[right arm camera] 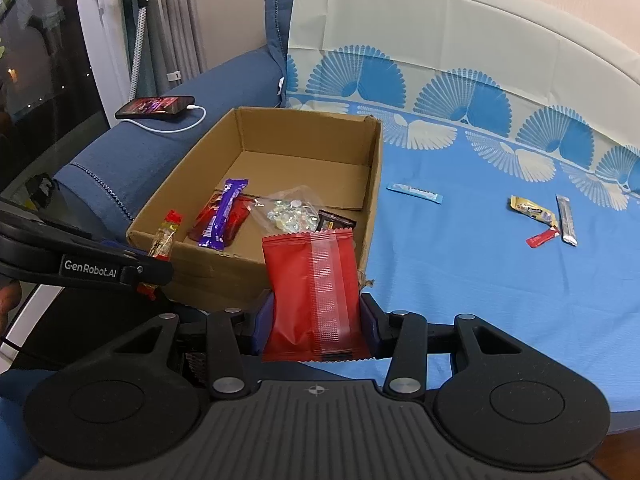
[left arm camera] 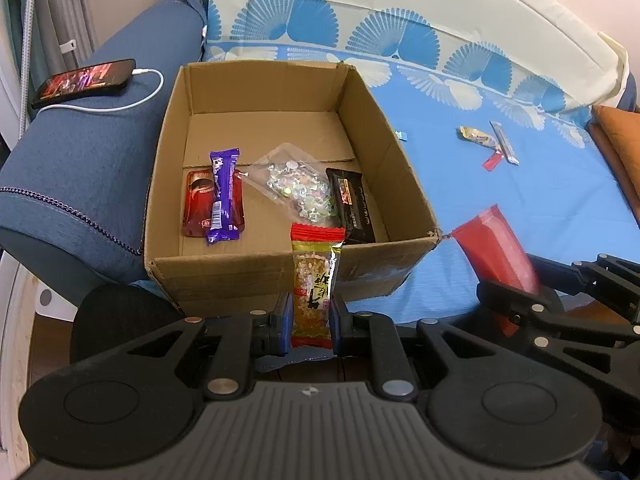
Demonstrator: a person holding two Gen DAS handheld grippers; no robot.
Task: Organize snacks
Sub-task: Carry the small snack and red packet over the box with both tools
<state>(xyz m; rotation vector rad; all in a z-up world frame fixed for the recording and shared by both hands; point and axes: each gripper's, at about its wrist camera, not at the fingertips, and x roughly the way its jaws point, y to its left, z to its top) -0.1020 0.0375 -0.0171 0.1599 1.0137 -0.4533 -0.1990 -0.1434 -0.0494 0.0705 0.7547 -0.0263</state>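
Note:
An open cardboard box (left arm camera: 280,268) (right arm camera: 200,264) sits on the blue sheet and holds a purple bar (left arm camera: 224,196) (right arm camera: 222,212), a red pouch (left arm camera: 196,204), a clear candy bag (left arm camera: 296,180) (right arm camera: 288,210) and a black bar (left arm camera: 352,204). My left gripper (left arm camera: 311,320) is shut on a gold-and-red snack bar (left arm camera: 314,284) (right arm camera: 164,236) just before the box's near wall. My right gripper (right arm camera: 318,320) is shut on a red packet (right arm camera: 312,292) (left arm camera: 500,252) at the box's near right corner.
Loose snacks lie on the sheet to the right: a blue stick (right arm camera: 416,192), a yellow wrapper (right arm camera: 532,210) (left arm camera: 478,136), a silver stick (right arm camera: 566,220) (left arm camera: 505,142), a small red sachet (right arm camera: 540,237) (left arm camera: 492,160). A charging phone (left arm camera: 84,80) (right arm camera: 156,106) rests on the sofa arm.

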